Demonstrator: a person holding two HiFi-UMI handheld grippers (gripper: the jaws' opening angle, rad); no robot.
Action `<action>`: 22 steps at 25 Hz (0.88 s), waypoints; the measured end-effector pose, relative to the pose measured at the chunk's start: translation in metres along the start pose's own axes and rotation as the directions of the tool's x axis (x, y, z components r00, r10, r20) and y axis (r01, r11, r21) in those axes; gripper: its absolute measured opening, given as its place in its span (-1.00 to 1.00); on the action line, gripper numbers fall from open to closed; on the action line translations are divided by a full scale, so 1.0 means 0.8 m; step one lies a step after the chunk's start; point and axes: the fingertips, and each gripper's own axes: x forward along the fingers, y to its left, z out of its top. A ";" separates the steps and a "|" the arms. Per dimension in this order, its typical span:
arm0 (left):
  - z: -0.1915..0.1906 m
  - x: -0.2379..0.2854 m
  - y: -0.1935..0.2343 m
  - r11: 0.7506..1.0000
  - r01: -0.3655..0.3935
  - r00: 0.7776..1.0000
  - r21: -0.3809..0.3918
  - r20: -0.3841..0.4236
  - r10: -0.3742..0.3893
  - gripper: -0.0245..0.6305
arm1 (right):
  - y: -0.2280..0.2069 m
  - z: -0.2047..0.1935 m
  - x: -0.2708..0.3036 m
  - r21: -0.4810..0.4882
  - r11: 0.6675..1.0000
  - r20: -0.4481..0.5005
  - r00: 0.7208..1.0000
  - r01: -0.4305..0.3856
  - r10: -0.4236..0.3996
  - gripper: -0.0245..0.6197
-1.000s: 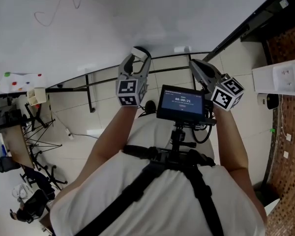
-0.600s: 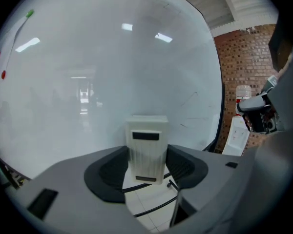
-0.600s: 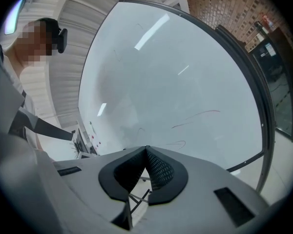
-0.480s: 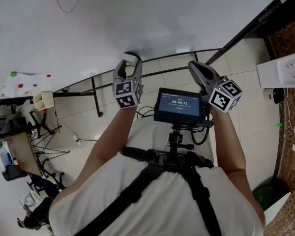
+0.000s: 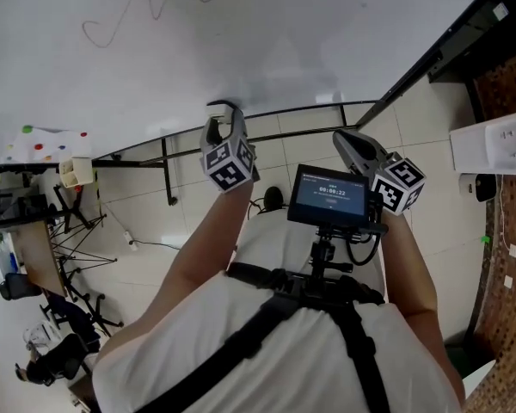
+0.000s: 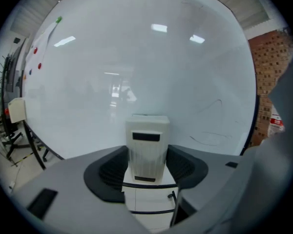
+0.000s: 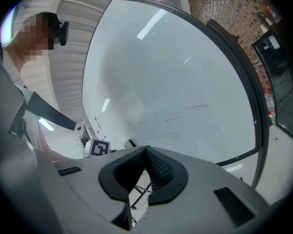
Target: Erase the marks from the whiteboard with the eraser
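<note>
A: Little has moved since half a second ago, we think. Only more of the wavy marks (image 5: 146,7) shows now at the top of the head view.

B: We agree. So, the whiteboard (image 5: 267,50) fills the upper part, big and mostly white.

A: Then the left gripper (image 5: 224,110) is raised at its lower edge. Its jaws pinch the eraser (image 6: 146,147), which stands upright between them and points to the board.

B: Does it touch the board? We cannot tell.

A: The right gripper (image 5: 346,139) is lower, beside the chest screen (image 5: 330,194), jaws pressed together with nothing between them — and the marks are well above both.
</note>
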 end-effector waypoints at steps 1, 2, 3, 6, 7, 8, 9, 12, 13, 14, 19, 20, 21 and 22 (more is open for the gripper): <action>0.000 -0.003 -0.014 0.999 -0.032 0.999 -0.027 0.005 0.032 -0.08 | -0.012 0.010 -0.019 -0.002 1.000 0.000 1.000 -0.011 0.011 -0.91; 0.000 -0.005 -0.035 0.997 -0.057 0.998 -0.050 0.011 0.057 -0.08 | -0.028 0.022 -0.039 -0.007 1.000 -0.001 1.000 -0.025 0.025 -0.91; 0.001 -0.007 -0.059 0.995 -0.073 0.997 -0.069 0.017 0.074 -0.08 | -0.044 0.033 -0.060 -0.012 0.999 -0.004 0.999 -0.041 0.041 -0.91; 0.001 -0.011 -0.124 0.991 -0.092 0.995 -0.093 0.033 0.095 -0.08 | -0.081 0.055 -0.108 -0.027 0.997 -0.022 0.997 -0.075 0.075 -0.91; 0.004 -0.012 -0.134 0.991 -0.098 0.994 -0.094 0.040 0.102 -0.08 | -0.085 0.058 -0.114 -0.029 0.996 -0.026 0.996 -0.083 0.083 -0.91; 0.007 -0.013 -0.137 0.990 -0.105 0.993 -0.090 0.046 0.109 -0.08 | -0.085 0.059 -0.115 -0.031 0.995 -0.029 0.995 -0.092 0.091 -0.91; 0.012 -0.014 -0.136 0.991 -0.111 0.992 -0.079 0.054 0.116 -0.08 | -0.083 0.058 -0.114 -0.033 0.995 -0.035 0.995 -0.099 0.098 -0.91; 0.025 -0.017 -0.140 0.994 -0.109 0.990 0.001 0.087 0.109 -0.08 | -0.078 0.044 -0.109 -0.029 0.994 -0.055 0.993 -0.109 0.107 -0.91; 0.031 -0.019 -0.148 0.994 -0.096 0.990 0.042 0.106 0.092 -0.08 | -0.080 0.040 -0.111 -0.024 0.994 -0.059 0.993 -0.104 0.102 -0.91; 0.038 -0.021 -0.161 0.993 -0.077 0.990 0.092 0.126 0.065 -0.08 | -0.082 0.038 -0.114 -0.020 0.995 -0.060 0.994 -0.095 0.094 -0.91; 0.049 -0.022 -0.212 0.947 0.012 0.982 0.320 0.176 -0.072 -0.07 | -0.090 0.041 -0.123 -0.011 0.998 -0.042 0.997 -0.067 0.066 -0.91; 0.045 -0.022 -0.219 0.928 0.041 0.980 0.370 0.165 -0.109 -0.07 | -0.089 0.040 -0.123 -0.012 0.997 -0.042 0.997 -0.070 0.069 -0.91; 0.039 -0.022 -0.229 0.902 0.084 0.977 0.423 0.142 -0.157 -0.07 | -0.089 0.039 -0.123 -0.013 0.997 -0.044 0.996 -0.072 0.072 -0.91; 0.032 -0.021 -0.242 0.870 0.134 0.971 0.474 0.112 -0.211 -0.07 | -0.089 0.039 -0.123 -0.013 0.997 -0.044 0.996 -0.074 0.073 -0.91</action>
